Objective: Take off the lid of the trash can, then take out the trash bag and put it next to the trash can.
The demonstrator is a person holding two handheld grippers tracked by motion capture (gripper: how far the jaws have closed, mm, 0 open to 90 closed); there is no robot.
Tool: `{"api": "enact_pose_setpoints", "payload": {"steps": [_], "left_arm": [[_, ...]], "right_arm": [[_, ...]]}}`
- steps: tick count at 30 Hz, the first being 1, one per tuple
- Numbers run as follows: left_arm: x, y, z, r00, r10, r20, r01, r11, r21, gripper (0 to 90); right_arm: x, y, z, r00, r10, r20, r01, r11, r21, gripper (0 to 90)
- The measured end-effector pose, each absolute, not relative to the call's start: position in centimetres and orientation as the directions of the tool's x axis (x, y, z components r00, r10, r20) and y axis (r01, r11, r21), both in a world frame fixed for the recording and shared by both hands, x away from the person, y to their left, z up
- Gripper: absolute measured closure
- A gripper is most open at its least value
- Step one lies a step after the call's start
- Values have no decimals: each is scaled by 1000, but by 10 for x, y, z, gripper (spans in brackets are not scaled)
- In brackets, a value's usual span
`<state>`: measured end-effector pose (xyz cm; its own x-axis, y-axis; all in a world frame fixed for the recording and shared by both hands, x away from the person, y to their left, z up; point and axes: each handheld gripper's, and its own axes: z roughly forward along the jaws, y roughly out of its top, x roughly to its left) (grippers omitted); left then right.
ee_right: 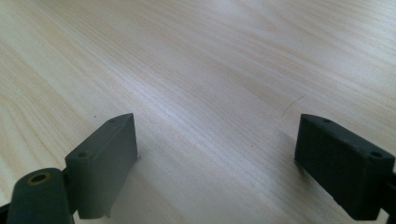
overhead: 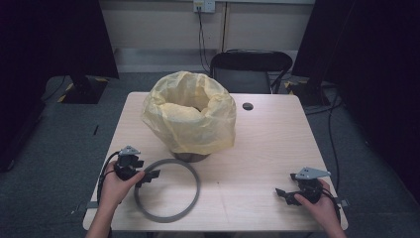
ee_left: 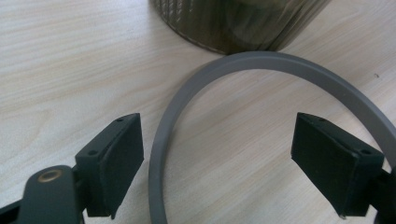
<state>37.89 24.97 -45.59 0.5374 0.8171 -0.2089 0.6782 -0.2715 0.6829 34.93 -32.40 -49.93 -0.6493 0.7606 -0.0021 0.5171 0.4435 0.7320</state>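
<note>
A grey plastic ring lies flat on the wooden table at the front left. Behind it stands a dark bin lined with a yellow bag that billows over its rim. My left gripper is open, its jaws straddling the ring's left arc low over the table, with the bin's ribbed base just beyond. My right gripper is open at the front right, its jaws wide above bare wood with nothing between them.
A black chair stands behind the table. A small dark cable hole sits near the table's far edge. Black stands and cables occupy the grey carpet at both sides.
</note>
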Motion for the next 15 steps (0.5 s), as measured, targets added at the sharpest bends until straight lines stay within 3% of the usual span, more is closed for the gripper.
{"api": "enact_pose_setpoints", "payload": {"steps": [15], "left_arm": [[384, 246, -453, 553, 812, -185, 666, -298, 683, 166]], "right_arm": [[360, -317, -482, -678, 735, 0, 504, 465, 728, 143]]}}
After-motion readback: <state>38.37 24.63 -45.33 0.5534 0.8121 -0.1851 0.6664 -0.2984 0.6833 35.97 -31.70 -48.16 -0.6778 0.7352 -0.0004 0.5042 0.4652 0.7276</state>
